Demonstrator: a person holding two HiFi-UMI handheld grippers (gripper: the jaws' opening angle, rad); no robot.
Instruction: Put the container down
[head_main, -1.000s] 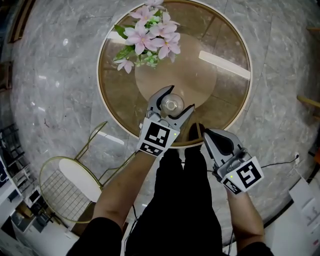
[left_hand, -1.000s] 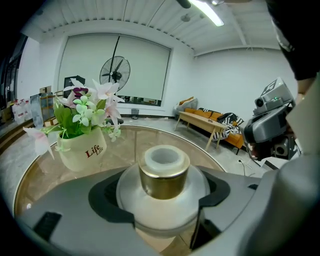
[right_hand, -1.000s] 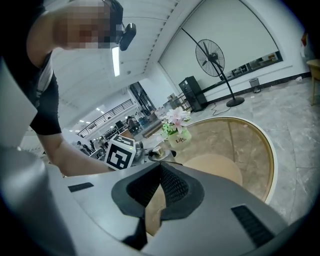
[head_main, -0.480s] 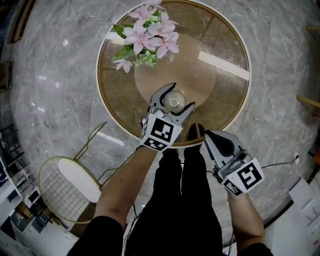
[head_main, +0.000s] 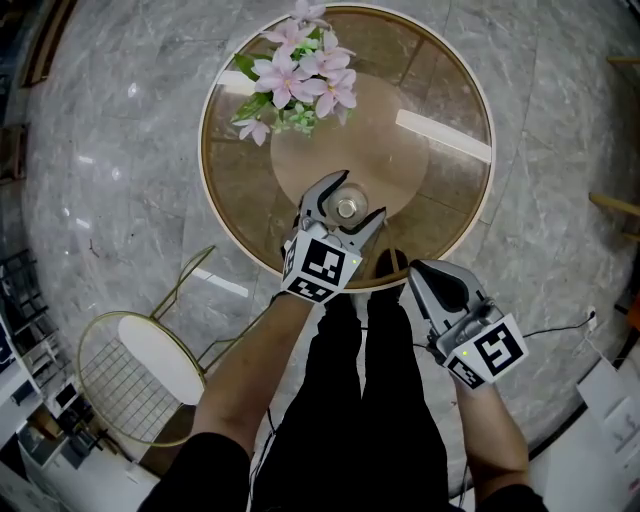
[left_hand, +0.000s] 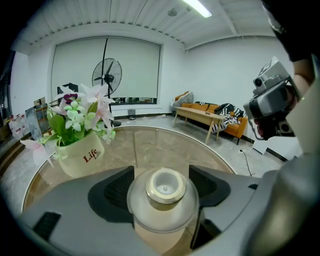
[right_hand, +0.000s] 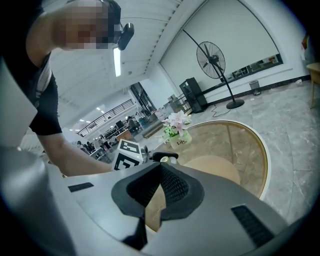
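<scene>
A clear glass container (head_main: 346, 209) with a pale round cap sits between the jaws of my left gripper (head_main: 358, 197), over the near part of the round glass table (head_main: 481, 190). In the left gripper view the container (left_hand: 165, 210) fills the gap of the left gripper (left_hand: 161, 187), and both black pads press its sides. I cannot tell whether its base touches the glass. My right gripper (head_main: 414, 270) hangs off the table's near edge, above my legs. Seen from its own camera, the right gripper (right_hand: 160, 172) is shut with nothing in it.
A cream pot of pink flowers (head_main: 296, 80) stands at the table's far left and shows as a flower pot (left_hand: 80, 150) ahead of the left gripper. A gold wire chair (head_main: 135, 375) stands on the marble floor at the near left.
My left gripper has shifted slightly further over the table with the container, which now looks a little smaller and lower. The right gripper has stayed put.
</scene>
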